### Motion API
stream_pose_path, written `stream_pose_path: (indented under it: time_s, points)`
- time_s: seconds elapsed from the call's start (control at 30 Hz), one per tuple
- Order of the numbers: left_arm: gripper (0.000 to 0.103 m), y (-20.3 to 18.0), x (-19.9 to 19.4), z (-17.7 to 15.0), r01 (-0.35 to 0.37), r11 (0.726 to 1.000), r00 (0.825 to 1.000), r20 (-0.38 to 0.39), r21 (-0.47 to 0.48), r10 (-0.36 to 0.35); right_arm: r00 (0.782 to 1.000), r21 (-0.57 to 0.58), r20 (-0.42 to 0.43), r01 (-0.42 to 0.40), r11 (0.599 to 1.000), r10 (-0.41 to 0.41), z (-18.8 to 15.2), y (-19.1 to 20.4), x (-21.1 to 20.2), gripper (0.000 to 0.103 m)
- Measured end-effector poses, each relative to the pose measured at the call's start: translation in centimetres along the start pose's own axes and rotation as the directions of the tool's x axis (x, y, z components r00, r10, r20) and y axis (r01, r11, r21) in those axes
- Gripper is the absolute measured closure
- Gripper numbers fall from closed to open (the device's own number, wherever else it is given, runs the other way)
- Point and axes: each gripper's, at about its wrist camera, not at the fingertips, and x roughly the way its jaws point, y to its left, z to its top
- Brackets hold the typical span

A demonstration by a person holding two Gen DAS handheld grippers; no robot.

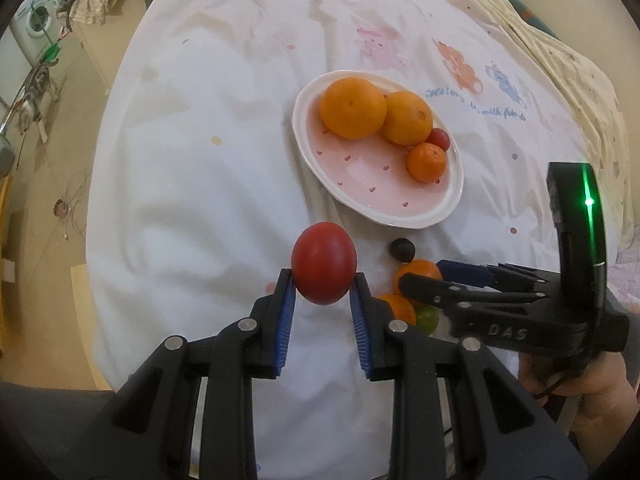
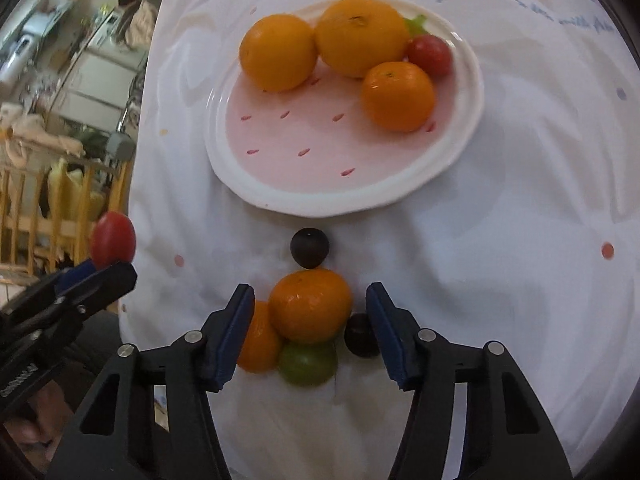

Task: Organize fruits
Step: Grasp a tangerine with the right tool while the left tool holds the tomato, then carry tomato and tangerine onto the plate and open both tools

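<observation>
My left gripper is shut on a red tomato and holds it above the cloth, short of the plate; it also shows in the right wrist view. The pink plate holds two large oranges, a small orange and a small red tomato. My right gripper is open around a small orange in a loose pile with another orange, a green fruit and two dark fruits.
A white cloth with printed animals covers the table. Its left edge drops to the floor, where a washing machine stands. A wooden crib rail is at the left in the right wrist view.
</observation>
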Motion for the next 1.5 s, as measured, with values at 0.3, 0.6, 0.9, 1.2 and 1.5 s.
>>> stream_pose_path:
  time_s: [0.3, 0.6, 0.9, 1.2, 1.5]
  points:
    - [0.079, -0.3, 0.2, 0.2, -0.002, 1.0, 1.0, 0.013, 0.0, 0.002, 0.999, -0.026, 0.032, -0.032, 0.999, 0.033, -0.1, 0.0, -1.3, 0.057]
    - [0.079, 0.9, 0.1, 0.2, -0.047, 0.999, 0.998, 0.047, -0.025, 0.048, 0.963, 0.014, 0.159, -0.224, 0.975, 0.219, -1.3, -0.6, -5.7, 0.057]
    - [0.079, 0.2, -0.3, 0.3, -0.09, 0.996, 0.992, 0.094, 0.013, 0.089, 0.863, 0.039, 0.385, -0.368, 0.929, 0.326, -1.3, -2.2, -11.2, 0.057]
    - [0.079, -1.5, -2.1, 2.3, -0.077, 0.996, 0.993, 0.091, 0.038, 0.073, 0.789, 0.123, 0.53, -0.432, 0.893, 0.309, -0.8, -5.3, -14.8, 0.057]
    - [0.079, -3.8, -1.0, 6.3, -0.091, 0.986, 0.992, 0.098, 0.14, 0.078, 0.802, 0.117, 0.526, -0.399, 0.909, 0.284, 1.6, -6.4, -16.0, 0.057]
